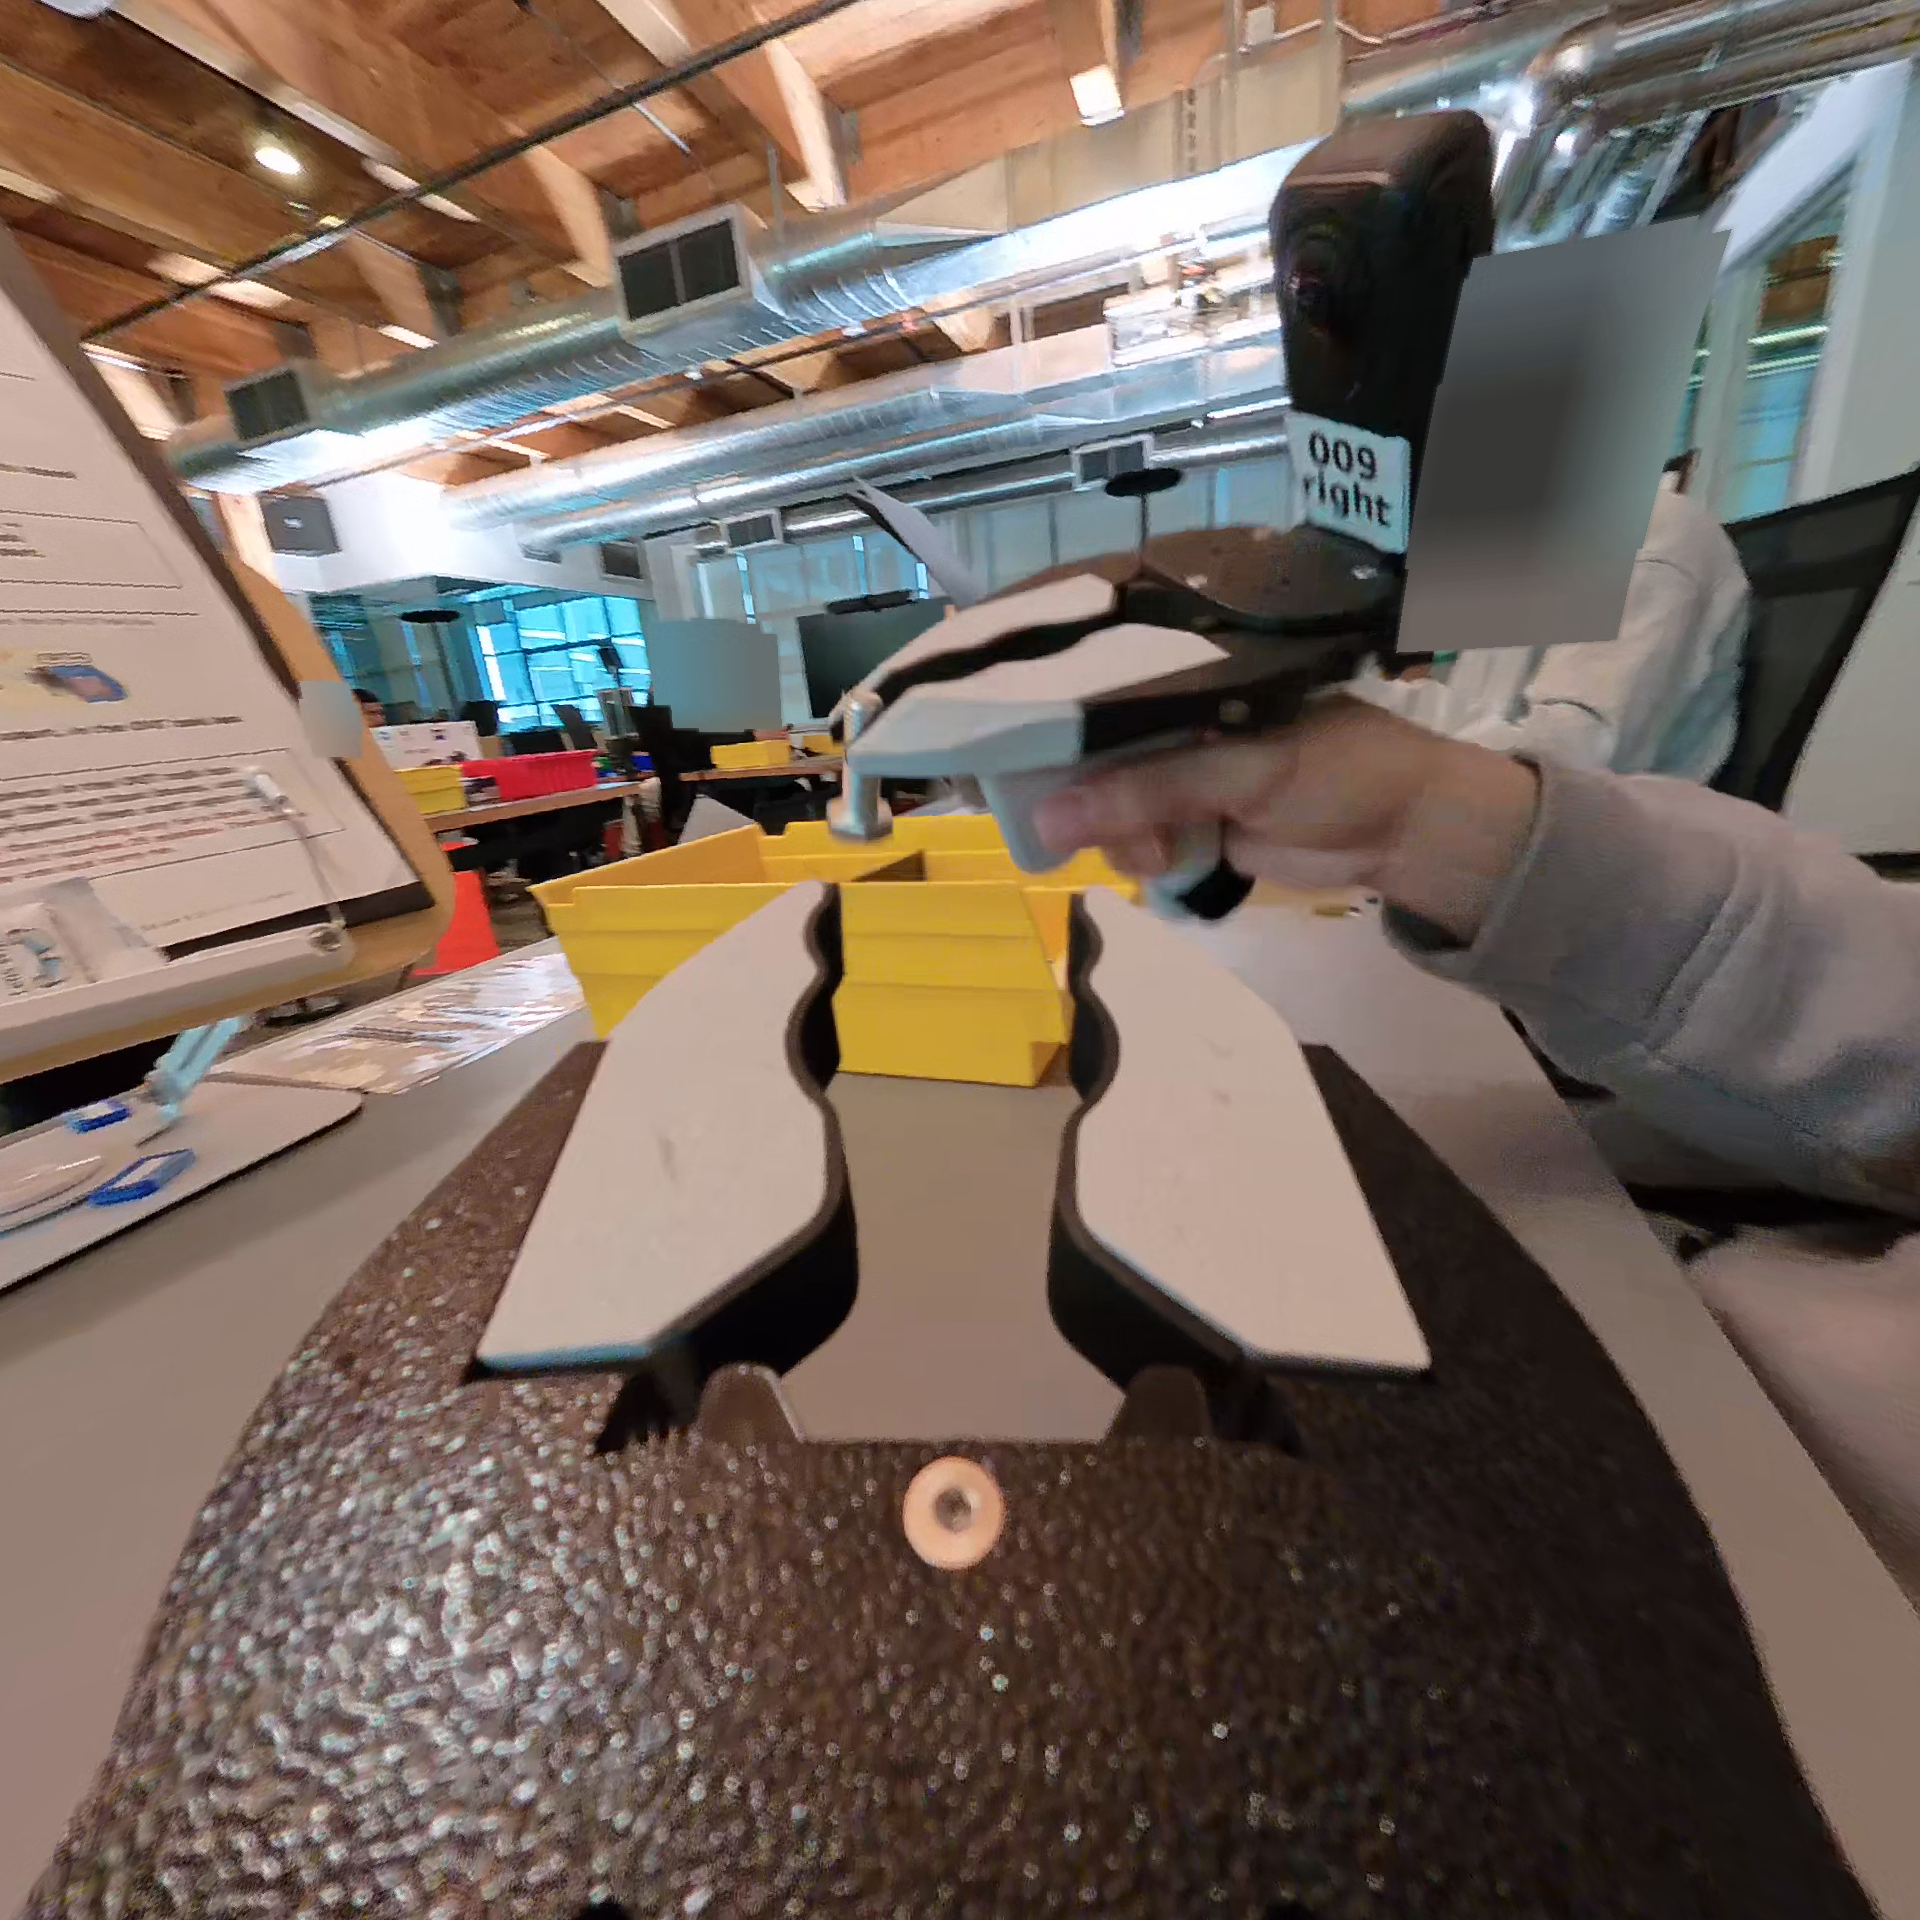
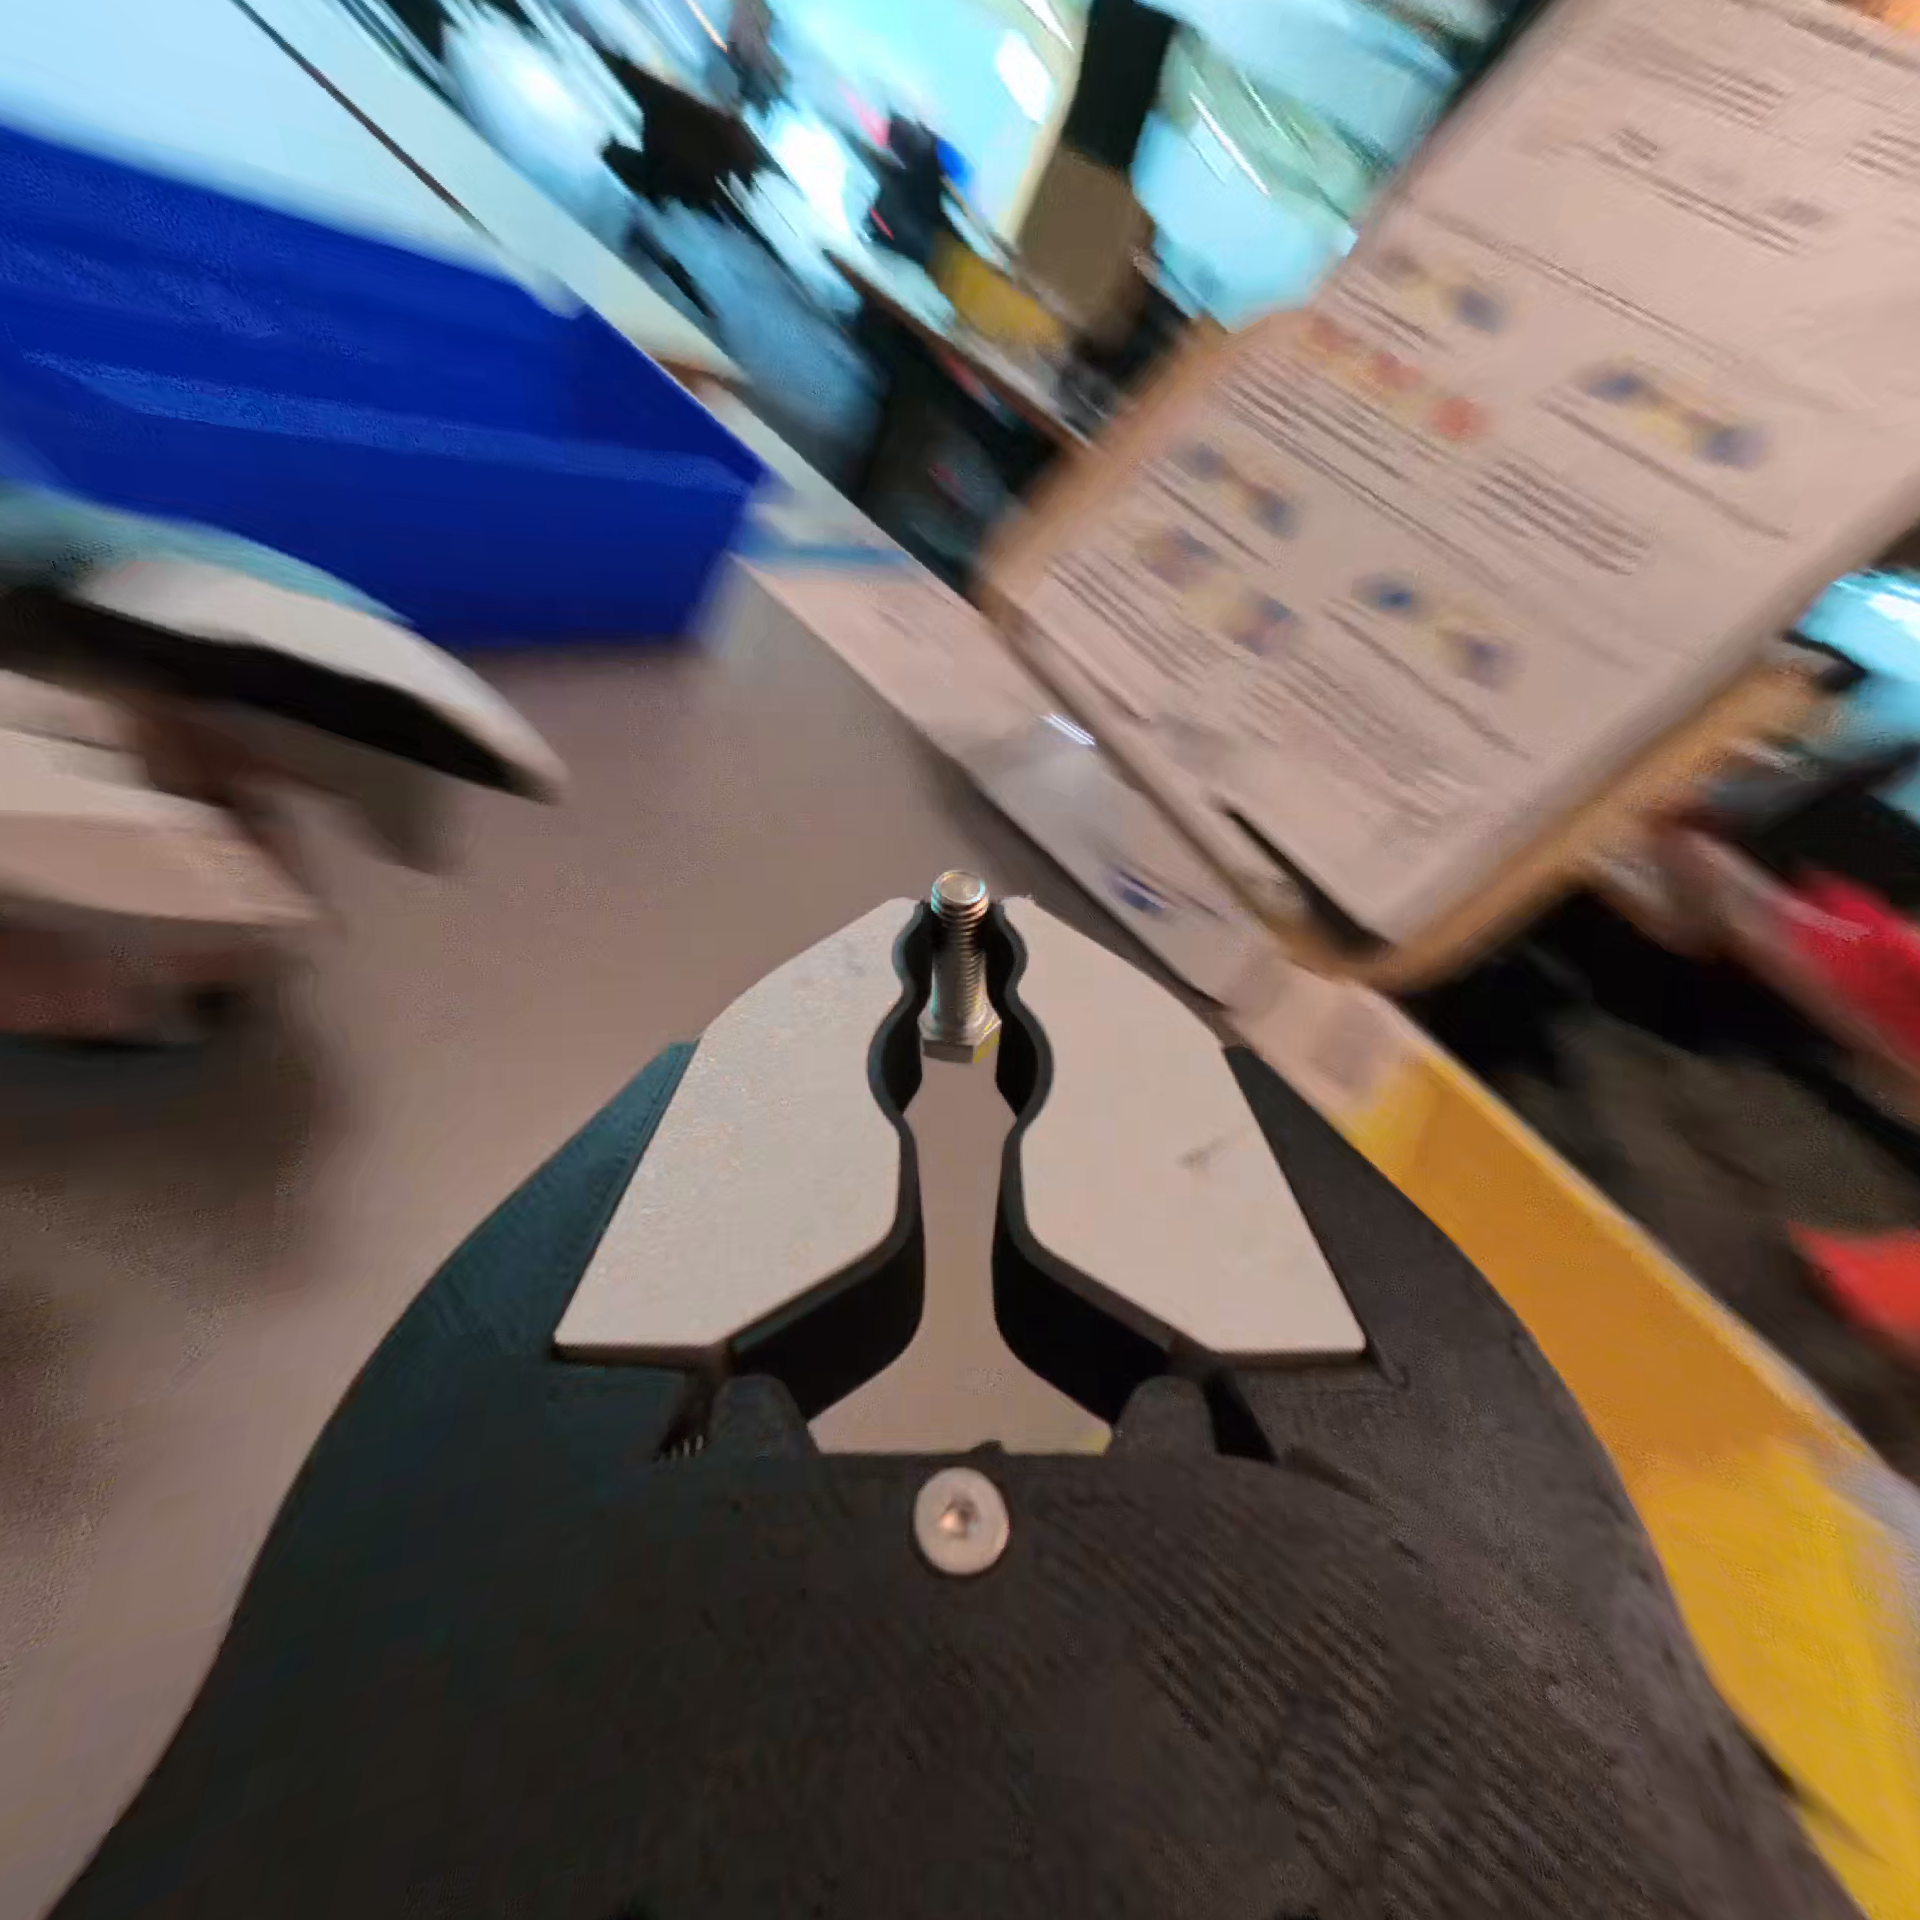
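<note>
The room was an open workshop with timber beams and silver ducting overhead, and the work went on at a grey table [image 1: 1351, 997]. The right gripper [image 1: 868, 727] hung above a cluster of yellow bins [image 1: 935, 966], its fingers pressed on the threaded shank of a silver hex bolt [image 2: 958, 977], head downward over the bins. The left gripper [image 1: 951, 935] stood low on the near side of those bins, jaws apart and bare. A printed instruction board [image 1: 156, 644] leaned on a stand to the left, and a blue bin [image 2: 364, 436] sat farther off.
</note>
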A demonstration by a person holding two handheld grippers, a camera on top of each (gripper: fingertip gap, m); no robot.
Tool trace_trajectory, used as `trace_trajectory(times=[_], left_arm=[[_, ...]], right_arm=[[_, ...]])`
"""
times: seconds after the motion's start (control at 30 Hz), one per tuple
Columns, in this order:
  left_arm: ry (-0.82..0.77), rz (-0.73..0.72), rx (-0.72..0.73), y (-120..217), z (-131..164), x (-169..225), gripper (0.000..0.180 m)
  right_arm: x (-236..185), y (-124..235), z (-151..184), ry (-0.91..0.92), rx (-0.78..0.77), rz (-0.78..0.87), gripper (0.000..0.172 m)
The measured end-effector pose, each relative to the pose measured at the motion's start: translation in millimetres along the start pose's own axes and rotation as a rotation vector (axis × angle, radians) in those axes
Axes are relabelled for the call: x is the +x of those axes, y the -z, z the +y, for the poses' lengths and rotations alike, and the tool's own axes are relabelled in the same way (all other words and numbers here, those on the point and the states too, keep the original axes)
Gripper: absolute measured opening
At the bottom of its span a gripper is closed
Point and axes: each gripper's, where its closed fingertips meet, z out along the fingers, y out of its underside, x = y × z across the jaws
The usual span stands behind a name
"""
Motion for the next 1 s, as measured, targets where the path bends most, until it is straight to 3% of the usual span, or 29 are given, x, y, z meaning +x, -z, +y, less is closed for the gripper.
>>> trace_trajectory(times=[0.07, 0.17, 0.27, 0.33, 0.43, 0.57, 0.67, 0.8, 0.87, 1.0], left_arm=[[0.009, -0.028, 0.020, 2.0, -2.3, -4.7, 0.045], [-0.003, -0.051, -0.006, 2.3, 0.0, -7.2, 0.049], [-0.049, -0.100, -0.062, 1.2, 6.6, -12.2, 0.048], [-0.035, -0.127, -0.096, 0.8, 11.8, -16.3, 0.047], [0.014, -0.220, -0.120, 7.2, 12.7, -28.8, 0.047], [0.020, -0.494, -0.191, 33.0, -5.4, -67.1, 0.047], [0.080, -0.722, -0.263, 74.1, -35.9, -101.5, 0.044], [0.269, -0.977, -0.388, 158.4, -69.4, -137.7, 0.042], [0.344, -1.086, -0.507, 207.9, -64.9, -153.6, 0.042], [0.697, -1.055, -0.763, 266.1, -24.2, -165.8, 0.031]], right_arm=[[75.7, -2.7, 28.3, 0.121, -0.253, 0.242, 0.009], [158.8, -11.1, 76.6, 0.138, -0.540, 0.378, 0.010], [199.1, -19.2, 123.8, 0.079, -0.716, 0.383, 0.009], [206.1, -25.1, 149.7, 0.019, -0.751, 0.360, 0.010], [203.5, -25.8, 173.2, -0.136, -0.737, 0.345, 0.045], [194.9, -11.8, 156.8, -0.259, -0.575, 0.356, 0.054], [176.7, 13.5, 138.3, -0.299, -0.484, 0.368, 0.067], [141.9, 43.4, 121.6, -0.320, -0.362, 0.331, 0.070], [130.9, 54.1, 119.7, -0.328, -0.334, 0.309, 0.072], [127.2, 63.1, 112.6, -0.357, -0.264, 0.293, 0.073]])
